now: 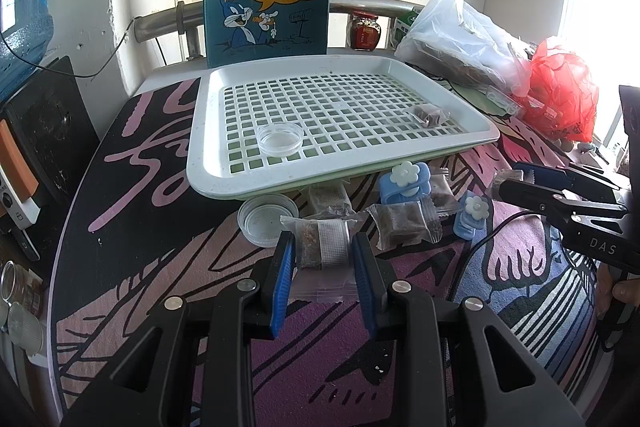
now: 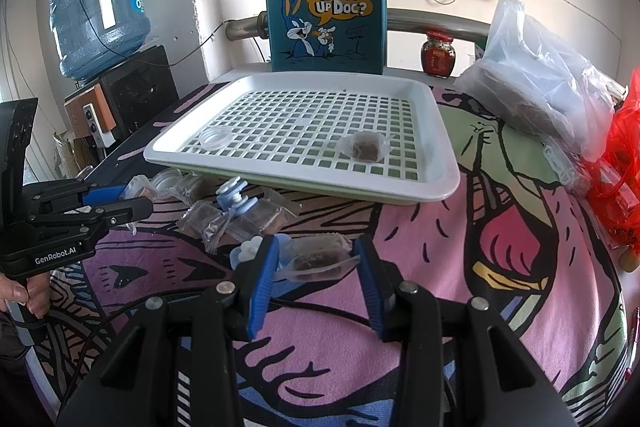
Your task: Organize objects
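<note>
A clear-wrapped brown snack packet (image 1: 322, 247) is clamped between the blue pads of the left gripper (image 1: 323, 259), above the patterned cloth. A second clear-wrapped brown packet (image 2: 320, 259) is gripped by the right gripper (image 2: 316, 261). More packets, two blue flower clips (image 1: 404, 181) and a clear round lid (image 1: 266, 223) are scattered before the white slotted tray (image 1: 208, 163), where a small clear dish (image 1: 279, 140) and one packet (image 1: 429, 115) lie

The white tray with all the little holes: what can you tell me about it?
The white tray looks like plastic: rectangular, rounded corners, raised rim, floor pierced by a grid of square holes. It rests level on a pale green layer on the patterned cloth, before the blue bag. Inside lie a clear round lid and one wrapped brown snack.
</note>
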`<state>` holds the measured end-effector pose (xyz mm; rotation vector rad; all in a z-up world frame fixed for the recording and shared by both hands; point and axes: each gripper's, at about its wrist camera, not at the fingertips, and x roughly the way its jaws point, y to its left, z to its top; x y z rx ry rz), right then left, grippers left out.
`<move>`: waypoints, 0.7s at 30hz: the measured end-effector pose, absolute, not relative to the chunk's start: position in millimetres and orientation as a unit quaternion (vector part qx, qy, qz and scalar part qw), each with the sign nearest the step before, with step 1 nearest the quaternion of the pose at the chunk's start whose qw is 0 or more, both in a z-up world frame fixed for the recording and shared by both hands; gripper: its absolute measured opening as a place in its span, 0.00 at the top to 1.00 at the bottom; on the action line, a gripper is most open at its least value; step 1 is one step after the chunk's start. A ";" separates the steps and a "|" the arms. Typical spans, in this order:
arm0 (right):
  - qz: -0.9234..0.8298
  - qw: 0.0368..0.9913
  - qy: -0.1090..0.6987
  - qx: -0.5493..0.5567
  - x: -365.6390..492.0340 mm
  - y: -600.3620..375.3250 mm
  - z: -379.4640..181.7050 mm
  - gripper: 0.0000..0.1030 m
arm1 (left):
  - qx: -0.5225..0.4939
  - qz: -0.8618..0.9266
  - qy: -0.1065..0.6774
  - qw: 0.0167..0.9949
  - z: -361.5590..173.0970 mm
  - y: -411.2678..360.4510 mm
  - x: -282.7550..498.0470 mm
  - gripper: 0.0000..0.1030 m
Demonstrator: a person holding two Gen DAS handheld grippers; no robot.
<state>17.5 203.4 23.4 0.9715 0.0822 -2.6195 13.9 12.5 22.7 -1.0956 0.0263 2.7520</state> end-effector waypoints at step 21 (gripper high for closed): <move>-0.923 0.174 0.029 0.343 18.1 201.8 23.3 0.62 | -0.369 0.925 0.009 0.090 22.7 12.7 13.5 0.73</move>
